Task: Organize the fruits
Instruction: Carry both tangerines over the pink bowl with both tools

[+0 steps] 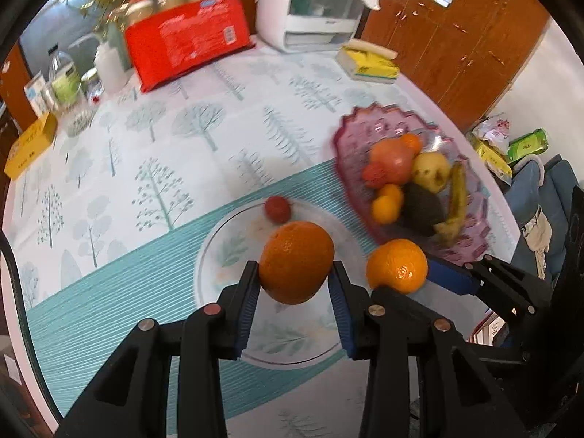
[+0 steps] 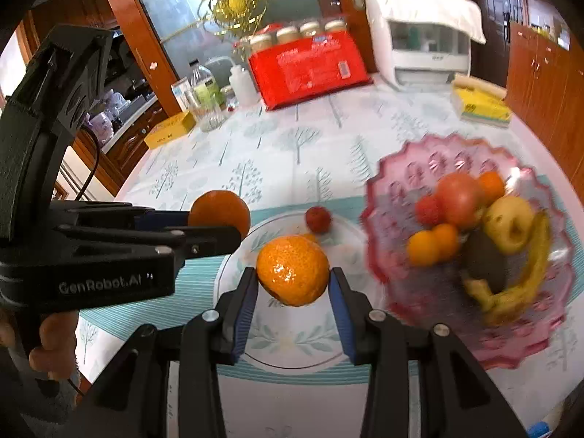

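Note:
My left gripper [image 1: 294, 277] is shut on a darker orange [image 1: 296, 261], held in the air above a clear glass plate [image 1: 219, 241]. My right gripper [image 2: 293, 281] is shut on a brighter tangerine [image 2: 292, 273], also lifted over the plate [image 2: 233, 266]. Each view shows the other hand's fruit: the tangerine [image 1: 397, 266] at right, the orange [image 2: 221, 211] at left. One small red fruit [image 1: 277, 210] [image 2: 318, 219] lies on the plate's far side. A pink scalloped bowl [image 1: 350, 135] [image 2: 398, 168] to the right holds several fruits, among them a banana [image 2: 529, 277].
At the table's far side stand a red package [image 1: 186, 40], a row of jars, bottles, a white appliance [image 1: 310, 14] and a yellow tissue pack [image 1: 368, 64]. A yellow box [image 1: 31, 144] lies at the left edge. A person's hand [image 2: 51, 339] grips the left tool's handle.

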Action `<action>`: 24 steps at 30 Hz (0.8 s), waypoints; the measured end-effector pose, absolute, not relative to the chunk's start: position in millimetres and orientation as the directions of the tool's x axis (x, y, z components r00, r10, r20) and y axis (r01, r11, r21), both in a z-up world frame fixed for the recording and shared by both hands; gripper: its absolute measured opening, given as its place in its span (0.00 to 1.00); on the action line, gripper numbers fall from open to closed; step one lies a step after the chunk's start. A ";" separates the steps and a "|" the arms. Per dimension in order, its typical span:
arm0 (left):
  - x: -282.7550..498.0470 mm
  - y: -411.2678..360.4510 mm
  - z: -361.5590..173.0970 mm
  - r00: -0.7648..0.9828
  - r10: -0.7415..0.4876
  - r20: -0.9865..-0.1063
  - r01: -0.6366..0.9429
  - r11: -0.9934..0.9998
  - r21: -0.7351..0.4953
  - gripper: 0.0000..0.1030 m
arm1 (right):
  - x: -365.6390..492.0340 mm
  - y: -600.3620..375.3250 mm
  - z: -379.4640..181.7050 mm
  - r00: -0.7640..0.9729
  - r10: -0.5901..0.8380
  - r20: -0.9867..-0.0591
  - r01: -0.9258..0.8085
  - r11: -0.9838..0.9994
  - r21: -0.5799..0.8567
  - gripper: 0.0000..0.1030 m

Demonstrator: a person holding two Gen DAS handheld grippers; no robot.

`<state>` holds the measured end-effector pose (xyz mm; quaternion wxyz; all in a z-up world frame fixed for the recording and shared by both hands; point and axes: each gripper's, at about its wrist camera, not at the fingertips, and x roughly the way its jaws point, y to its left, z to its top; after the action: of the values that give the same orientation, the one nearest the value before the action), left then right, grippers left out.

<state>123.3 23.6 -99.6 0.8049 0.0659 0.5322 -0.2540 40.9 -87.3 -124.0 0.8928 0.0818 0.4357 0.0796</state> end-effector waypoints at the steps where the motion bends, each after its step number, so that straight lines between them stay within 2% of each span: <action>1: 119.9 14.0 -92.0 0.315 -0.342 -0.885 0.487 0.859 -0.159 0.36 | 38.8 -93.2 -119.7 0.614 0.204 -0.762 -0.069 0.976 0.206 0.39; 12: 105.2 -73.6 -56.1 0.393 -0.314 -0.864 0.546 0.836 -0.055 0.36 | 31.7 -173.5 -94.6 0.667 0.066 -0.742 0.048 0.990 0.131 0.39; 17: 108.9 -108.5 -66.0 0.391 -0.280 -0.877 0.549 0.836 -0.022 0.36 | 39.8 -213.3 -104.9 0.641 0.016 -0.767 0.126 0.984 0.126 0.39; 24: 122.9 -132.3 -97.9 0.354 -0.227 -0.907 0.514 0.858 -0.014 0.36 | 51.7 -242.3 -122.0 0.599 0.021 -0.800 0.134 0.983 0.126 0.39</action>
<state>122.9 -132.3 -97.9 0.8111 0.1377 0.5206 -0.2283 51.7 -242.3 -122.0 0.8900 0.0869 0.4466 -0.0315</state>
